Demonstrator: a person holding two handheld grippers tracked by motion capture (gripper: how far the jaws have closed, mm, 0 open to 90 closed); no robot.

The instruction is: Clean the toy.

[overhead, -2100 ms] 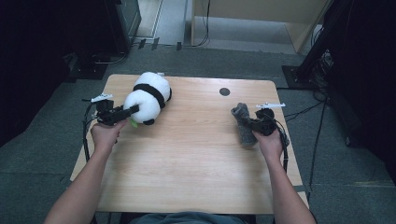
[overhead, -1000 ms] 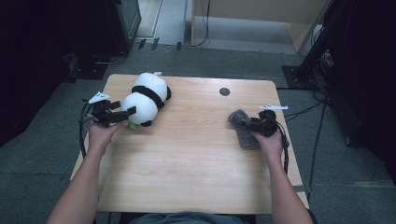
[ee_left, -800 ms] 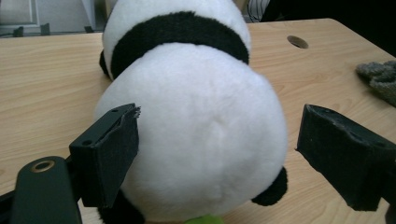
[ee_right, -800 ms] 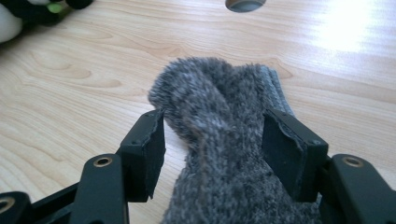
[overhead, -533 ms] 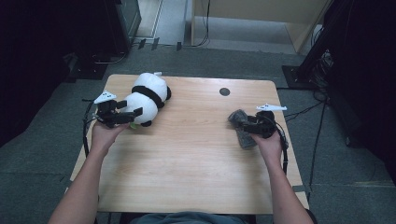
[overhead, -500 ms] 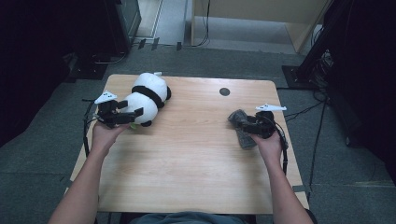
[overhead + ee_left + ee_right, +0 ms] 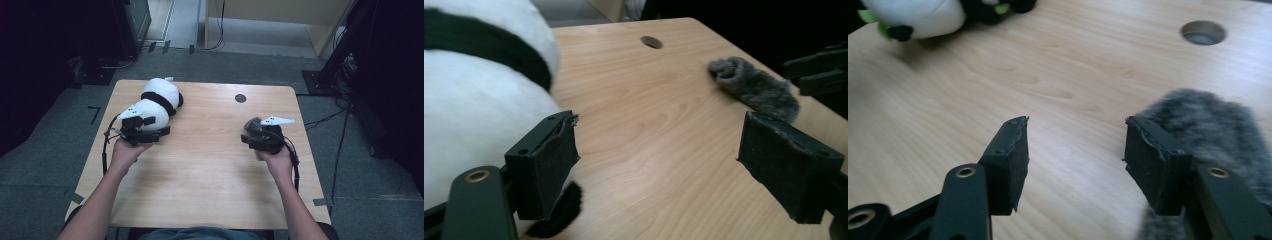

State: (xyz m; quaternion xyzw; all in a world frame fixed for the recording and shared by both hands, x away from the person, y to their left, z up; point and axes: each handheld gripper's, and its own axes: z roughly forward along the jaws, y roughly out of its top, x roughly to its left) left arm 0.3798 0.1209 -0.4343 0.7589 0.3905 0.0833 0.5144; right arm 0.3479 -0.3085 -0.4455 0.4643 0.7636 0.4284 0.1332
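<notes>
Wood table [image 7: 200, 170]: left gripper [image 7: 659, 165] wide by panda plush [image 7: 157, 102], right gripper [image 7: 1073, 155] wide beside grey fuzzy cloth [image 7: 1208, 125].

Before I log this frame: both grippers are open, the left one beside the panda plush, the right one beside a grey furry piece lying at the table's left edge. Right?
One slip: the grey furry piece lies toward the table's right side, as the high view shows. The rest holds: the left gripper stands open beside the panda plush, and the right gripper stands open beside the grey piece.
</notes>
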